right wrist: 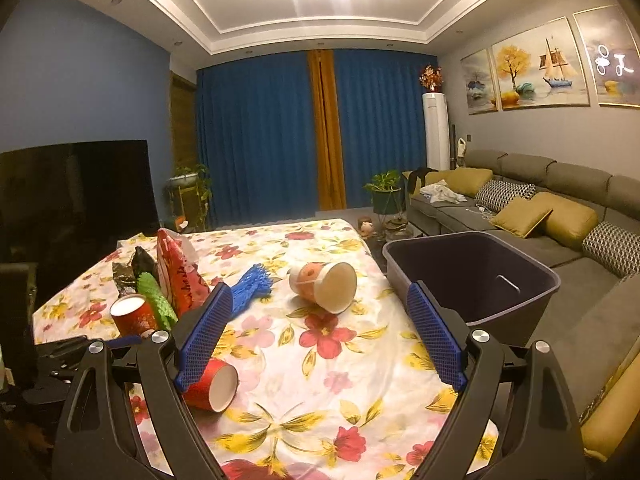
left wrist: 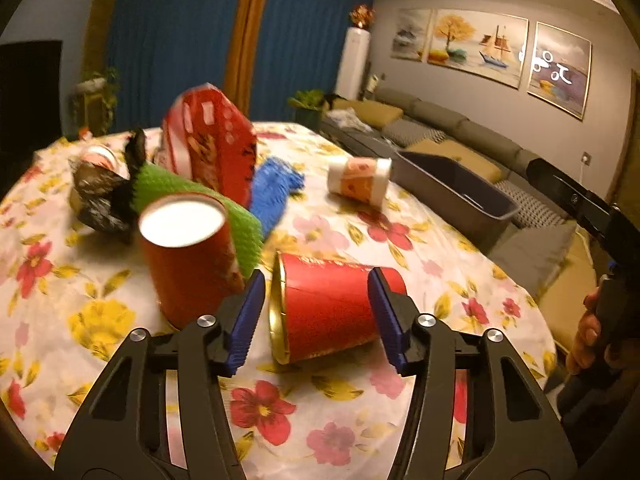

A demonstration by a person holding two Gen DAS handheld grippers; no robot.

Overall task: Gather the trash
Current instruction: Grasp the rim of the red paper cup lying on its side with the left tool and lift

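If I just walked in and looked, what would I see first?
Probably the tipped-over red cup lying on the flowery tablecloth, right between the open blue fingers of the left gripper. Just behind it stands another red cup in front of a pile of bright trash: green netting, blue netting and a red snack bag. A dark bin waits at the table's right edge.

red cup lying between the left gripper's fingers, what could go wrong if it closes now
1. The tipped red cup lies on its side on the tablecloth; the open left gripper could crush its thin wall or squirt it away.
2. The upright red cup stands close beside the left finger, so a sideways nudge may topple it.
3. The bin sits past the table edge, so a loose grip could drop the cup short.
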